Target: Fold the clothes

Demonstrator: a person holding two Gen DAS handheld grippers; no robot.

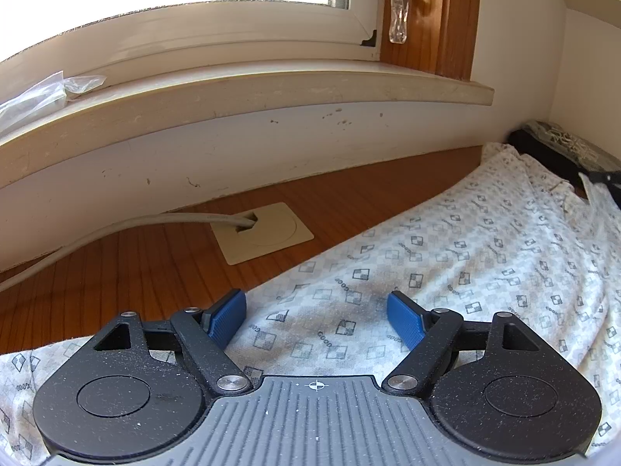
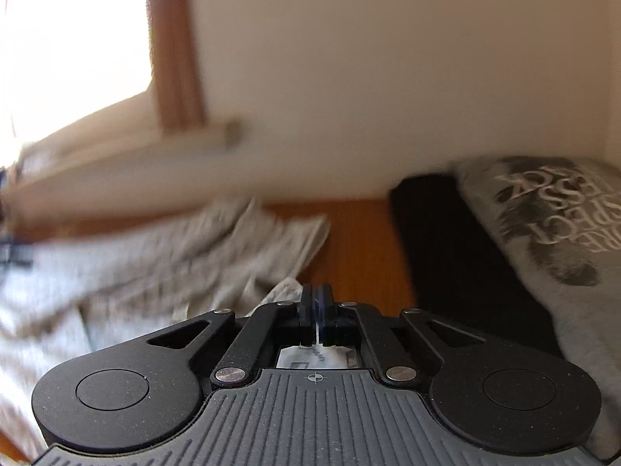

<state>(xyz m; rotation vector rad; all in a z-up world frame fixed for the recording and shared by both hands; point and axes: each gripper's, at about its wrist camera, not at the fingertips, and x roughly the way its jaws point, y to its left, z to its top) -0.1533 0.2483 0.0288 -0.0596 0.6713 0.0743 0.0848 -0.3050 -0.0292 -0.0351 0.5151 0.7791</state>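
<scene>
While my left gripper (image 1: 316, 320) sits wide open with nothing in it, both blue pads (image 1: 227, 316) over the white checker-print cotton garment (image 1: 446, 268) spread on the brown wooden desk (image 1: 155, 256), my right gripper (image 2: 317, 303) is clamped tight on a fold of that same fabric. Two more garments beside it: one black (image 2: 446, 252), one grey with an upside-down white print (image 2: 559, 209); only "RESPECT" is partly legible, right view blurred.

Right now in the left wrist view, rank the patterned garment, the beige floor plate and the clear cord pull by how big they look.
1. Patterned garment, by far the largest.
2. Beige floor plate.
3. Clear cord pull, smallest, though it hangs farther back, so its true size is unsure.
</scene>
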